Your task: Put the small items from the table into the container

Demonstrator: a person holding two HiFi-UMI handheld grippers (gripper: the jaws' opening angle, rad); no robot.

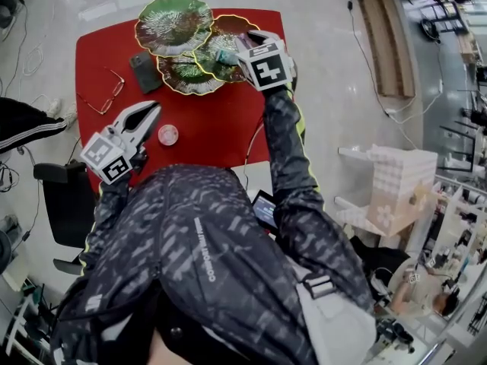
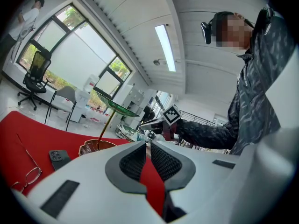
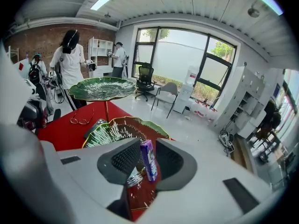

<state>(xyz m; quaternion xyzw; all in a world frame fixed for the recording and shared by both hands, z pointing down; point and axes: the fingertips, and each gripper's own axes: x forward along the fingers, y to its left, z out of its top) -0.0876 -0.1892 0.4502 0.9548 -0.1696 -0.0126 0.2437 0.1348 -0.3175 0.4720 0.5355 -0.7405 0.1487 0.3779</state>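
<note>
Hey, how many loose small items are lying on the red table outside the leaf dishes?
3: glasses near the left edge, a dark phone beside the dishes, a round pink item by the left gripper. The person's body hides the near edge.

head view: camera on the person's head, looks steeply down, far enough off to take in the whole red table (image 1: 221, 135), both arms and the floor around. left gripper view: rides on the left gripper (image 1: 152, 116), low and near the tabletop, faces level across it toward the windows (image 2: 70, 59). right gripper view: rides on the right gripper (image 1: 222, 55), higher, tilted down, very close over the tiered leaf dishes (image 3: 117, 130). all three share the table, dishes, phone (image 1: 144, 71) and glasses (image 1: 103, 93). left gripper view also catches the right gripper from the side.
</note>
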